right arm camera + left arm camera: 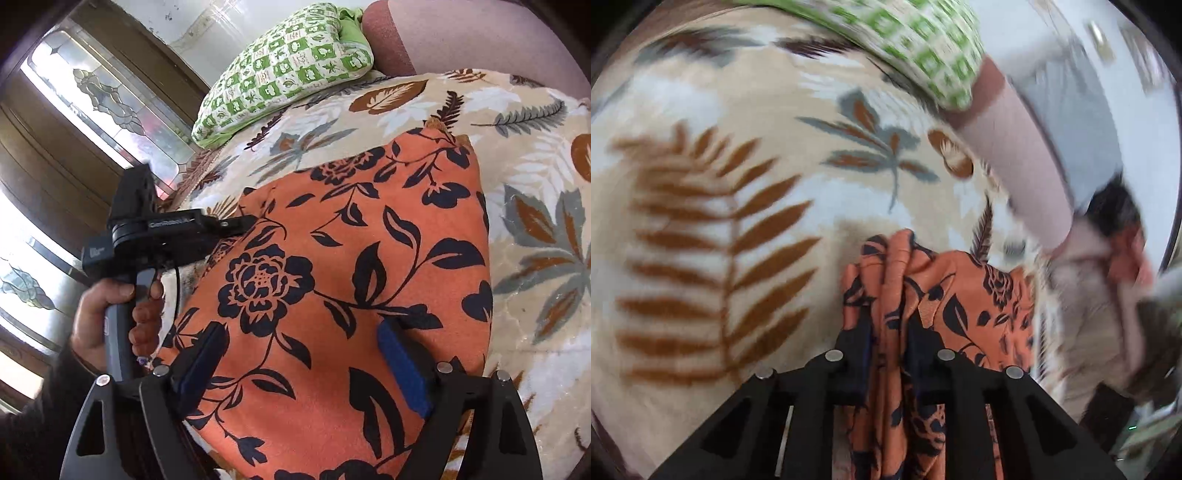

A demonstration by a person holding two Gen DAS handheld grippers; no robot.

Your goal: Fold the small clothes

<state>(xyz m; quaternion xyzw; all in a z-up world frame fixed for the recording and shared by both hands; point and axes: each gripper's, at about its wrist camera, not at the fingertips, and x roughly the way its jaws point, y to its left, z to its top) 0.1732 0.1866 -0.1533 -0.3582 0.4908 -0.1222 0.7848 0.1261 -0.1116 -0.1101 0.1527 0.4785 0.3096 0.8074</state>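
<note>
Left gripper (886,321) is clamped on a bunched edge of the orange floral garment (351,266), probably to lift it for a fold, while the right gripper (306,369) hovers over it with jaws apart. It lies on the leaf-print bed (535,229), near a green pillow (284,70). Motion blur hides the left view's right side.

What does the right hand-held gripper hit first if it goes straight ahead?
Probably the orange floral garment: the right hand-held gripper hangs open right over it, jaws apart, with nothing visible between. How far off the cloth it sits is unclear.
</note>
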